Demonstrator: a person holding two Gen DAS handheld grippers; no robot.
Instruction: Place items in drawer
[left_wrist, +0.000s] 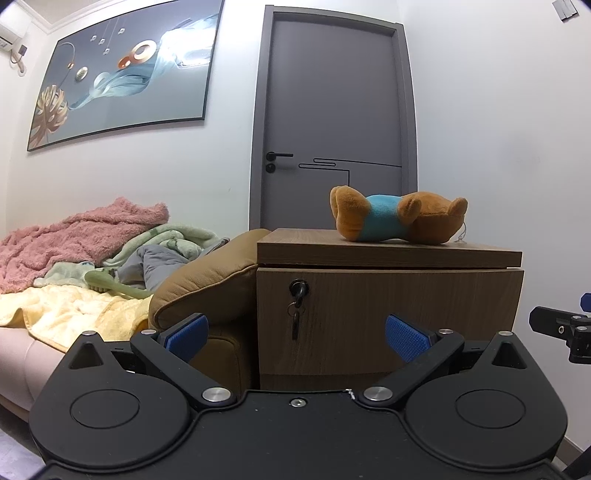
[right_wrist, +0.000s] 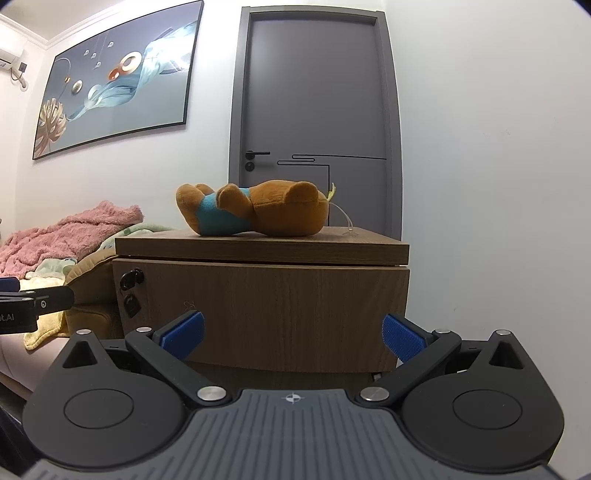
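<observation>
A brown plush bear in a blue shirt (left_wrist: 397, 218) lies on its side on top of a wooden cabinet (left_wrist: 388, 251); it also shows in the right wrist view (right_wrist: 255, 210). The top drawer front (left_wrist: 388, 314) is shut, with a key in its lock (left_wrist: 297, 291) at the left; the drawer also shows in the right wrist view (right_wrist: 266, 302). My left gripper (left_wrist: 297, 338) is open and empty, low in front of the drawer. My right gripper (right_wrist: 291, 336) is open and empty, facing the drawer front.
A brown cushioned armrest (left_wrist: 207, 280) presses against the cabinet's left side. A sofa with pink, green and yellow blankets (left_wrist: 81, 266) lies further left. A grey door (left_wrist: 332, 122) stands behind the cabinet. The other gripper shows at the right edge (left_wrist: 565, 328).
</observation>
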